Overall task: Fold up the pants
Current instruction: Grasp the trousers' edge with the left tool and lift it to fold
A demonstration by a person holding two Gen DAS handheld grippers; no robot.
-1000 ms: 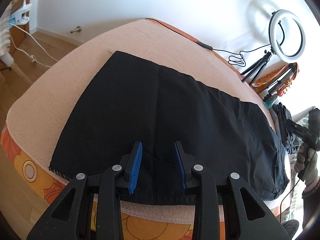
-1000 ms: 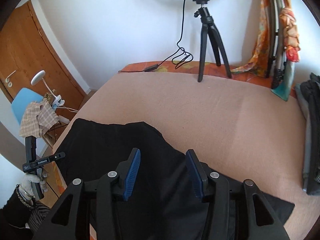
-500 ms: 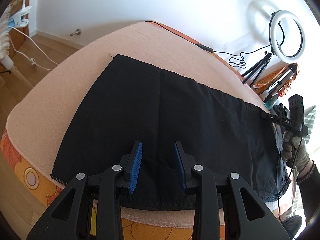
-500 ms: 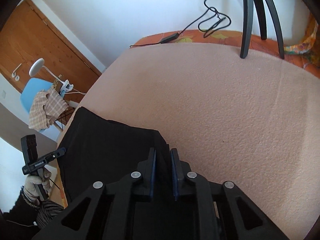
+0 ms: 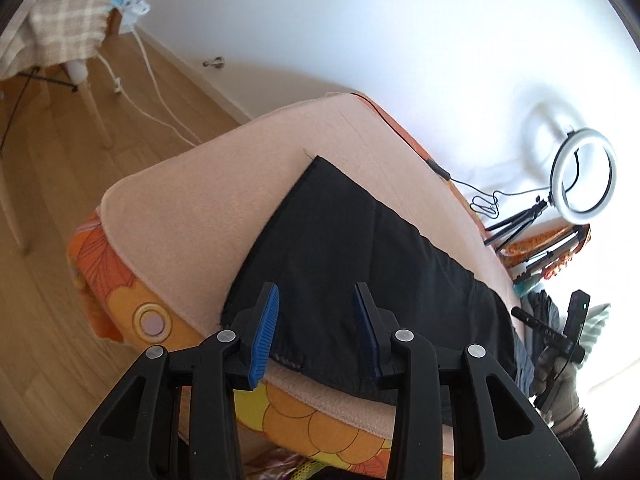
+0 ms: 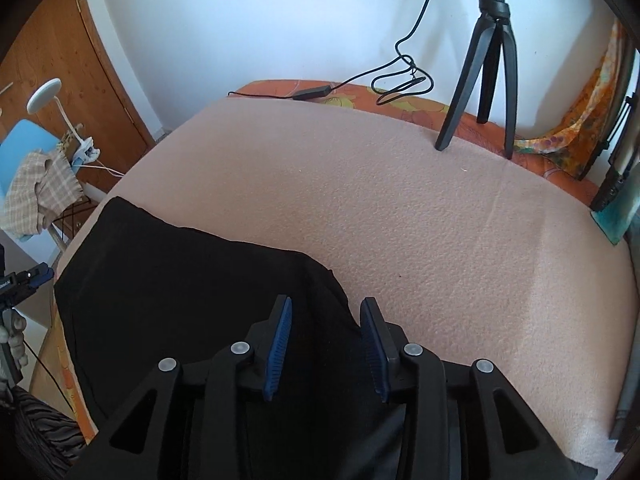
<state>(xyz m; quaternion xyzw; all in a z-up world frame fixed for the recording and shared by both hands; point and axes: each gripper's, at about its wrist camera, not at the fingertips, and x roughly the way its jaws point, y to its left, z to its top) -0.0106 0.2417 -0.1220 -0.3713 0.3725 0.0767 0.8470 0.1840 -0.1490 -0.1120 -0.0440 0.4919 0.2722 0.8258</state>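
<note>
Black pants (image 5: 360,256) lie flat on a peach blanket (image 5: 208,200) over the bed, folded lengthwise. My left gripper (image 5: 316,332) hovers over the near hem corner of the pants; its jaws are opening, and the blue pads stand apart above the cloth without pressing it. In the right wrist view the pants (image 6: 192,280) spread to the left. My right gripper (image 6: 326,344) hangs over their right end, jaws opening, with dark cloth below the gap and no grip on it. The right gripper also shows at the far right of the left wrist view, held by a gloved hand (image 5: 560,368).
A ring light on a black tripod (image 6: 488,68) stands at the bed's far edge with its cable (image 6: 400,80). A chair with a checked cloth (image 6: 44,184) sits left on the wooden floor. Dark folded clothes (image 5: 540,312) lie at the right. Orange patterned bedding (image 5: 132,300) hangs below the blanket.
The right gripper shut on the pants' end half a second ago and has since spread its jaws apart. The left gripper swung left toward the hem corner and opened slightly wider.
</note>
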